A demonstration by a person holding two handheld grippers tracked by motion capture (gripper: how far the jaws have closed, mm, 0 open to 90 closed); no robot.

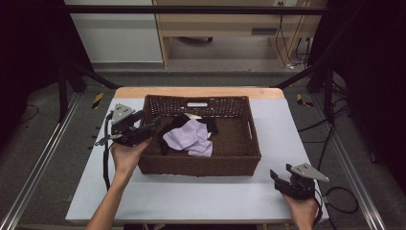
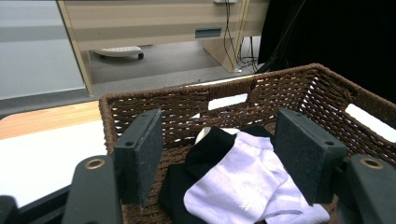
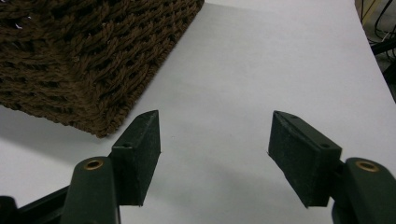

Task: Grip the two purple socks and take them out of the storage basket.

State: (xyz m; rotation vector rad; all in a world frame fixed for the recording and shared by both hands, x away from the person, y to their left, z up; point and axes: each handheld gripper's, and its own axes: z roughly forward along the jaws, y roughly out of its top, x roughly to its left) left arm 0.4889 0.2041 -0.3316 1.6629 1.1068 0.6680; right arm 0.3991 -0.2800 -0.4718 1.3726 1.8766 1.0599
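Jaws wide on left gripper point(image 1: 152, 125) over basket point(image 1: 201, 165) rim, and right gripper point(image 1: 282, 174). Lilac sock point(image 1: 189, 138) inside hides most black cloth point(image 1: 173, 124). White tabletop point(image 1: 201, 196); dim room.

Basket point(image 1: 201, 165) walls ring socks point(image 1: 189, 136); top open, table point(image 1: 191, 196) front free.

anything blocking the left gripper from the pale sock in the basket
Nothing visible does. The left gripper is open over the basket rim, and the pale sock lies uncovered on top of dark clothes just ahead.
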